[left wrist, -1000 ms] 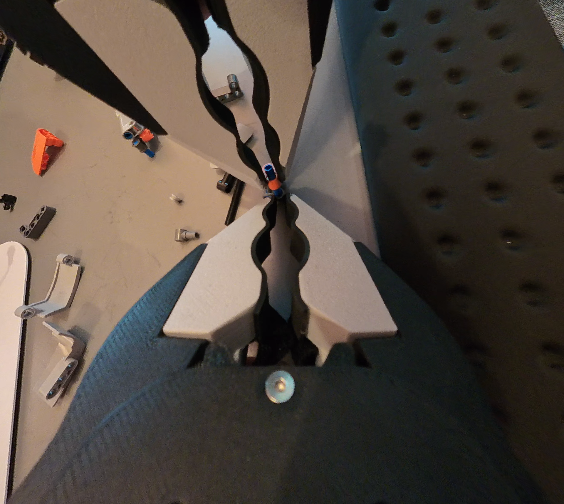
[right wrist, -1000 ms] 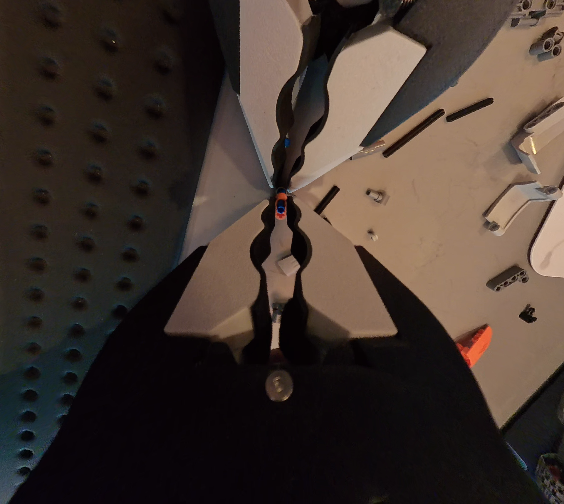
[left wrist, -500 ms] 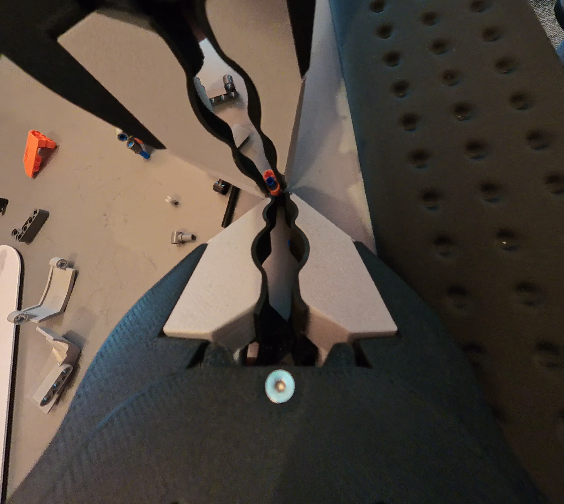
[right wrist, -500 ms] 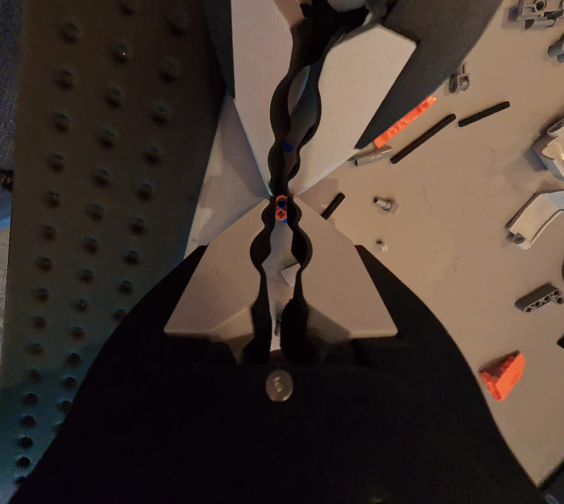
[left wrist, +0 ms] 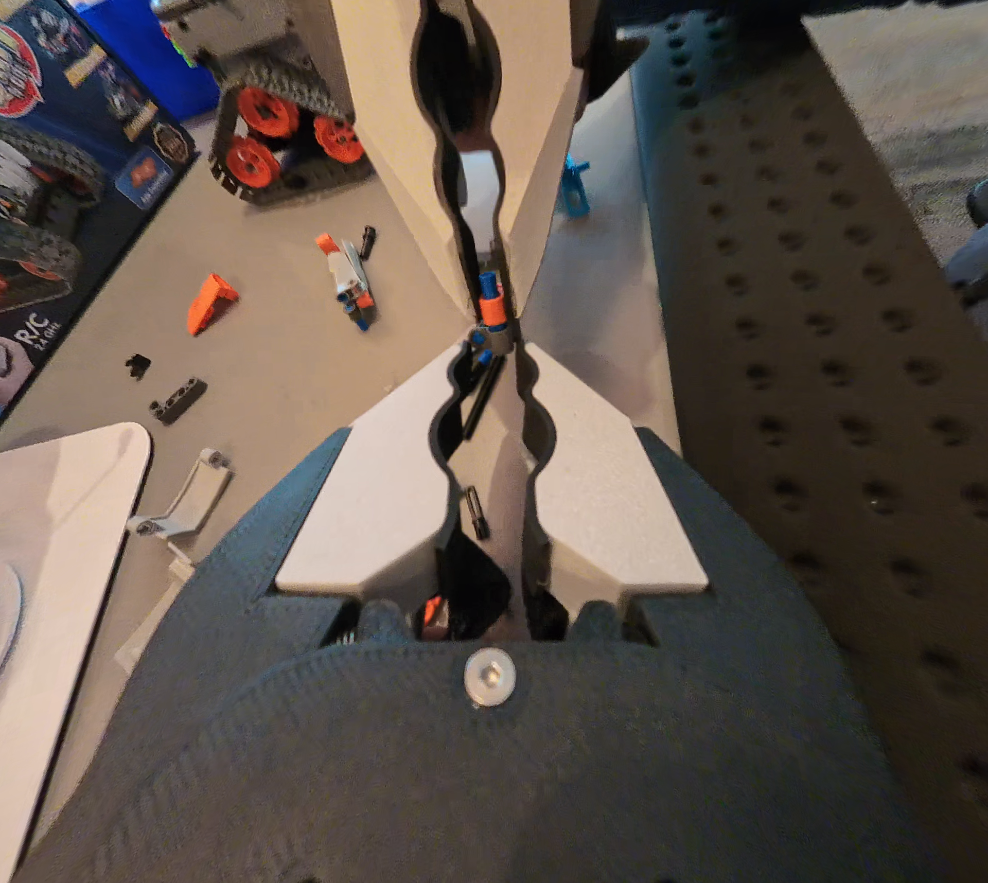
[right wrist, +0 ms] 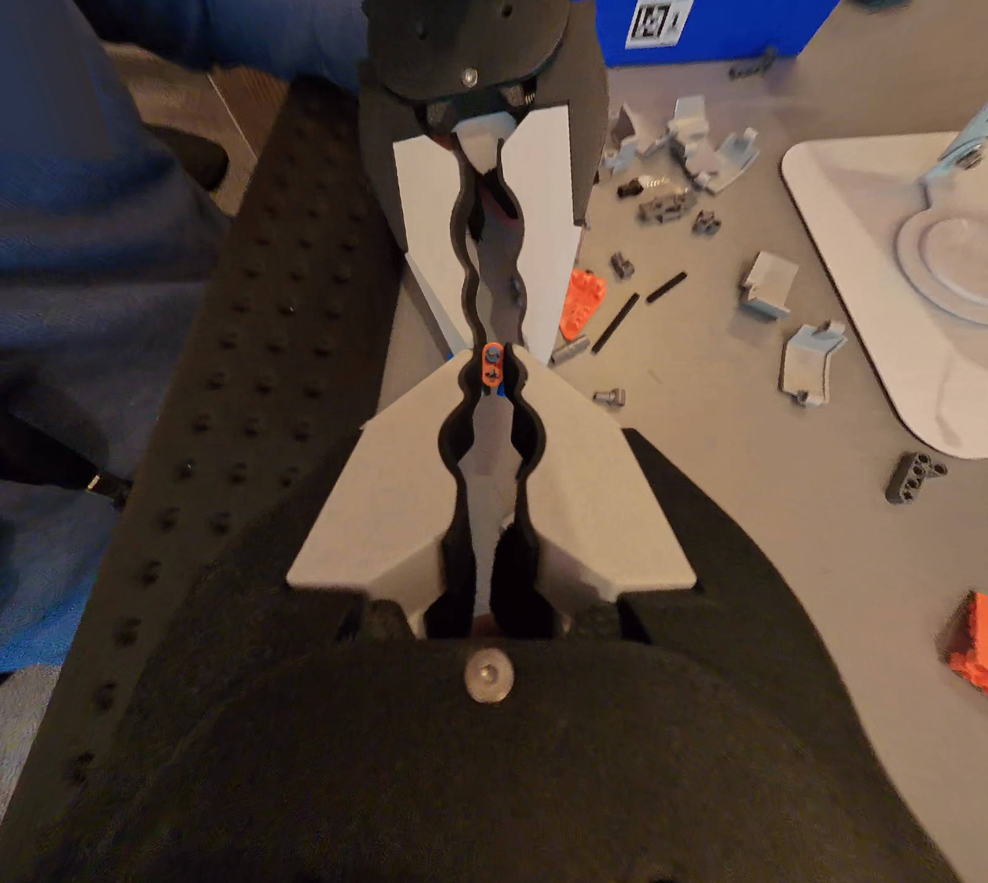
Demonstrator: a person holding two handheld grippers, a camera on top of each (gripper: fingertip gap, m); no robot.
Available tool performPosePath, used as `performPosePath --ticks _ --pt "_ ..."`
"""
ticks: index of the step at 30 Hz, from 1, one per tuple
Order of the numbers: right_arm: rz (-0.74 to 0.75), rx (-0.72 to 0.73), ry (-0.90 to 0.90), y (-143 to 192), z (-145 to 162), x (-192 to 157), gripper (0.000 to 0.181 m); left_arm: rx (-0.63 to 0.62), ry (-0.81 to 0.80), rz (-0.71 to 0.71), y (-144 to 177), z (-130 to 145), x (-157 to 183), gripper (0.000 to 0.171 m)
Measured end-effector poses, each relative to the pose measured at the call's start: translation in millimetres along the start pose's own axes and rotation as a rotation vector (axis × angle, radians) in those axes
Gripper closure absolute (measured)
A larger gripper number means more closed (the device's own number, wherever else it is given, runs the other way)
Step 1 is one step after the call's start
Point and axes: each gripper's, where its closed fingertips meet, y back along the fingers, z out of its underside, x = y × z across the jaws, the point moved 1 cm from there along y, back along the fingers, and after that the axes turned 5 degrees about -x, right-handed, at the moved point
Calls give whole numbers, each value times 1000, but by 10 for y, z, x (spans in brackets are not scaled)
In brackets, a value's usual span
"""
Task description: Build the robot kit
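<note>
My two grippers meet tip to tip above a grey table [left wrist: 278,376]. My right gripper [right wrist: 491,361] is shut on a small orange two-hole connector [right wrist: 492,365] that carries a blue pin [left wrist: 486,281]. In the left wrist view the connector [left wrist: 492,311] sits between the right gripper's tips, which come down from the top. My left gripper [left wrist: 492,348] is shut on a small grey piece with blue pins [left wrist: 489,340], which touches the connector's lower end. In the right wrist view the left gripper [right wrist: 494,341] reaches down from a blue-sleeved arm [right wrist: 160,28].
Loose grey, black and orange parts lie on the table, among them an orange wedge [left wrist: 211,301] and black axles [right wrist: 615,322]. A tracked model with orange wheels [left wrist: 278,109] and a printed box [left wrist: 64,119] stand at the back. There is also a white tray [right wrist: 855,322] and a perforated dark panel [left wrist: 828,322]. My two grippers' fingertips are within a few centimetres of each other.
Both grippers have tilted up from looking straight down at the table to looking across it. They stay tip to tip and shut on their small pieces.
</note>
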Motion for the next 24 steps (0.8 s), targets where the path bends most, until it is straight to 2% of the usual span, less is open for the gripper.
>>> performPosePath --ticks 4,6,9,24 --pt "-21 99 -19 72 -89 -16 176 52 0 -4 61 -88 -8 162" --pt "-25 103 -22 66 -78 -24 176 26 -34 -23 50 -73 2 163" --pt "15 73 -29 26 -47 11 176 -18 -65 -56 32 -19 -8 171" --pt "154 -51 -37 -92 87 128 177 -223 -203 -269 -57 151 -146 171"
